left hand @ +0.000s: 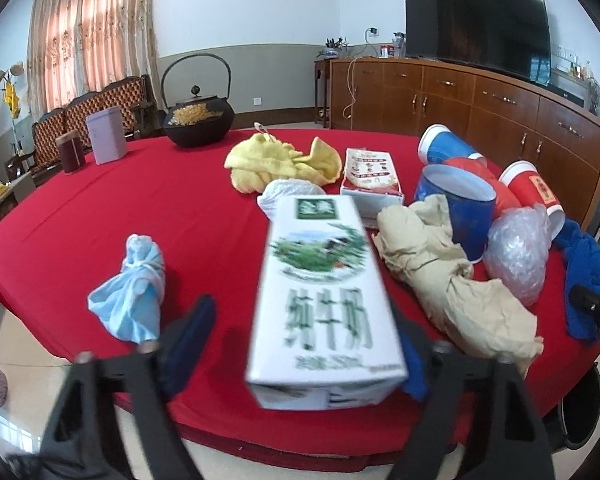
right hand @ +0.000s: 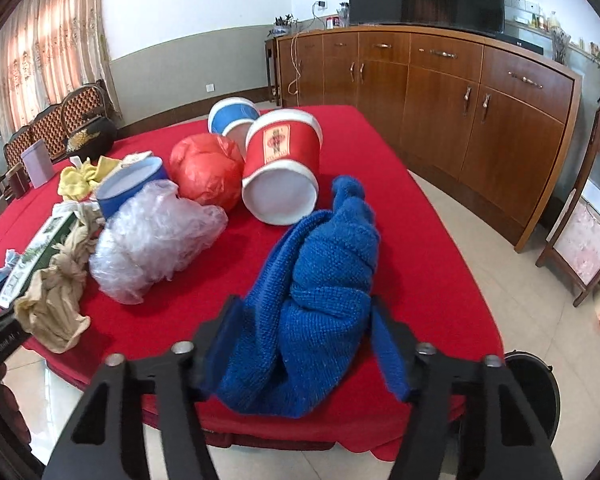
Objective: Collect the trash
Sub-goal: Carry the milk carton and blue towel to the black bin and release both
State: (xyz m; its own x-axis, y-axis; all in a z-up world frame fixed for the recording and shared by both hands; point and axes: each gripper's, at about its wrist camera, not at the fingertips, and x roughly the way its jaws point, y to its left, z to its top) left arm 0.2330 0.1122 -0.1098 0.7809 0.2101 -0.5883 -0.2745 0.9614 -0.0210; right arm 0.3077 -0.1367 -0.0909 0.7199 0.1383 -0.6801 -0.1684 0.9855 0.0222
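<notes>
A white and green milk carton (left hand: 324, 300) lies on the red table between the open fingers of my left gripper (left hand: 300, 344); the left finger stands clear of it. A crumpled blue mask (left hand: 134, 292) lies to its left, brown paper (left hand: 448, 276) and a clear plastic bag (left hand: 518, 252) to its right. My right gripper (right hand: 304, 336) has its fingers on both sides of a blue knitted cloth (right hand: 324, 280) near the table's front edge, close against it. Red cup (right hand: 282, 168), orange bag (right hand: 206, 172) and blue cups (right hand: 132, 188) lie beyond.
A yellow cloth (left hand: 276, 164), a tissue pack (left hand: 370, 176), a black kettle (left hand: 198, 116) and tins (left hand: 106, 136) stand farther back on the table (left hand: 140, 208). A wooden sideboard (right hand: 460, 100) with a TV is at right. A dark bin (right hand: 536, 392) stands on the floor.
</notes>
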